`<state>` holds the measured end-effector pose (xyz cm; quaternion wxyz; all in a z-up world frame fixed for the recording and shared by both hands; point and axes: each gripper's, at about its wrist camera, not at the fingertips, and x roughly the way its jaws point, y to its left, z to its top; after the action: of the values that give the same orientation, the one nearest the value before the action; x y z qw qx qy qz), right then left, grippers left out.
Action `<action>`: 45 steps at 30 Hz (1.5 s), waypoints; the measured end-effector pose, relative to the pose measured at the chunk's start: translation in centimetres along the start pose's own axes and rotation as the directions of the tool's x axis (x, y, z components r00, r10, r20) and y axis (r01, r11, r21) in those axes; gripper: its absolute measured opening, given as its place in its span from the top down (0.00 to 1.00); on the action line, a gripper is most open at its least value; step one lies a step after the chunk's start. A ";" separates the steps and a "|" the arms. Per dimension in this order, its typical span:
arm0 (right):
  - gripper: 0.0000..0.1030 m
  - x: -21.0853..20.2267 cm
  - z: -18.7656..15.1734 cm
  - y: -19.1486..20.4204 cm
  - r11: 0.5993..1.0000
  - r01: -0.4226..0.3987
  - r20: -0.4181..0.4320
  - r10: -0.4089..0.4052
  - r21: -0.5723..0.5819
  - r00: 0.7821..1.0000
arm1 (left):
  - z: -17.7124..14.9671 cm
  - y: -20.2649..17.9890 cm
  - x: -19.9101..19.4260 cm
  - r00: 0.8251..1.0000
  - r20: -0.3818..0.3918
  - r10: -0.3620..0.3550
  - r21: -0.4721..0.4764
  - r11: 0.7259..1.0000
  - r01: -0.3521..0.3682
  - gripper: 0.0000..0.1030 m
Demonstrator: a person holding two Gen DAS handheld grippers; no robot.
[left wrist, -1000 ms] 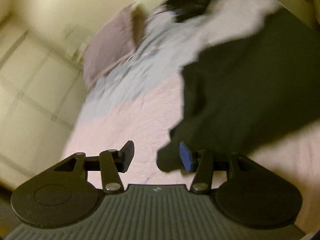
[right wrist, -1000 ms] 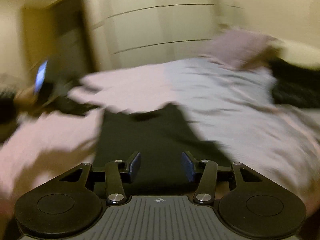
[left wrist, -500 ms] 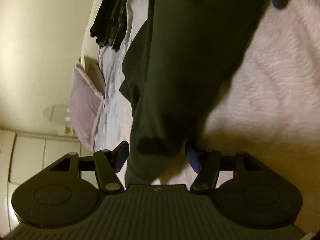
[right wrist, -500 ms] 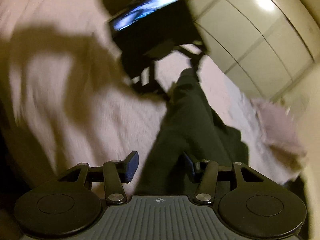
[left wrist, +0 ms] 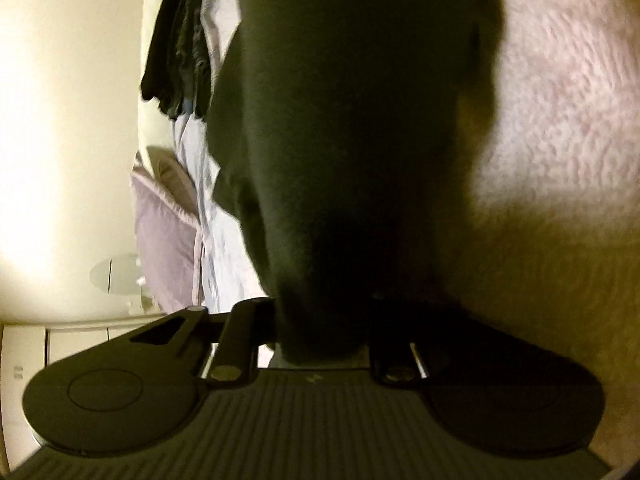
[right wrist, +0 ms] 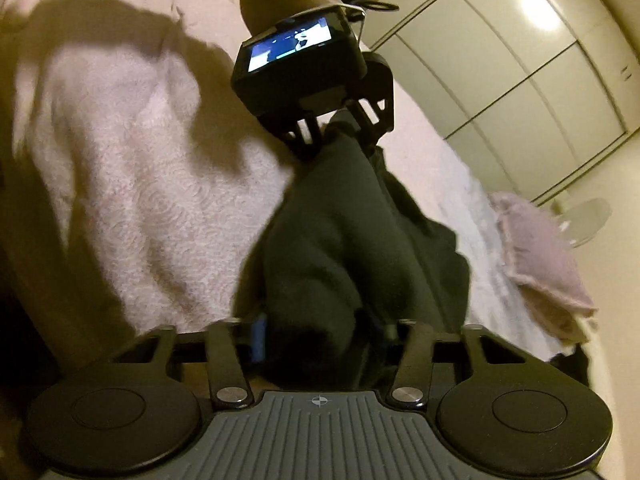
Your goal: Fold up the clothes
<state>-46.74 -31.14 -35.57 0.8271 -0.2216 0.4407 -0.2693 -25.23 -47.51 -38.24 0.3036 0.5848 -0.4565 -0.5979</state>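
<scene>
A dark green garment [left wrist: 360, 128] hangs stretched between both grippers above a bed with a pink fleece blanket [left wrist: 560, 100]. My left gripper [left wrist: 320, 324] is shut on one end of it; the cloth fills the space between the fingers and hides the pads. In the right wrist view the same garment [right wrist: 340, 232] runs from my right gripper [right wrist: 320, 340], which is shut on its near end, up to the left gripper [right wrist: 340, 128] with its camera unit at the top.
A pile of dark clothes [left wrist: 180, 48] lies at the bed's far edge by the wall. A mauve pillow [right wrist: 540, 256] lies on a light blue sheet [left wrist: 224, 248]. White wardrobe doors [right wrist: 520, 60] stand behind. A small round table [left wrist: 116, 274] stands by the pillow.
Both grippers have closed on the dark green garment and lifted it off the blanket. The views have swung round so each gripper looks along the stretched cloth toward the other.
</scene>
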 end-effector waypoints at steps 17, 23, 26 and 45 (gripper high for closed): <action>0.81 -2.8 -1.4 -7.9 0.986 0.042 0.101 -0.026 -0.160 0.995 | 2.0 0.4 -15.5 0.907 -0.365 -0.209 -0.307 0.947 0.095 0.86; 0.76 -5.5 -2.9 -4.6 0.999 0.013 0.116 -0.007 -0.051 0.993 | 3.8 -0.5 -15.0 0.892 -0.391 -0.225 -0.469 0.883 0.017 0.86; 0.36 -6.0 -2.3 -2.2 0.999 -0.011 0.152 0.017 -0.041 0.988 | 3.4 0.7 -14.2 0.893 -0.384 -0.236 -0.522 0.853 0.001 0.86; 0.81 -1.0 1.9 -1.6 0.979 -0.140 0.146 0.162 -0.148 0.976 | -0.5 0.1 -18.5 0.946 -0.258 -0.194 -0.535 0.845 0.027 0.85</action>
<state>-46.03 -31.51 -33.02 0.8603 -0.2640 0.4071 -0.1563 -22.29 -31.06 -30.24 0.4820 0.5898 -0.1894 -0.6196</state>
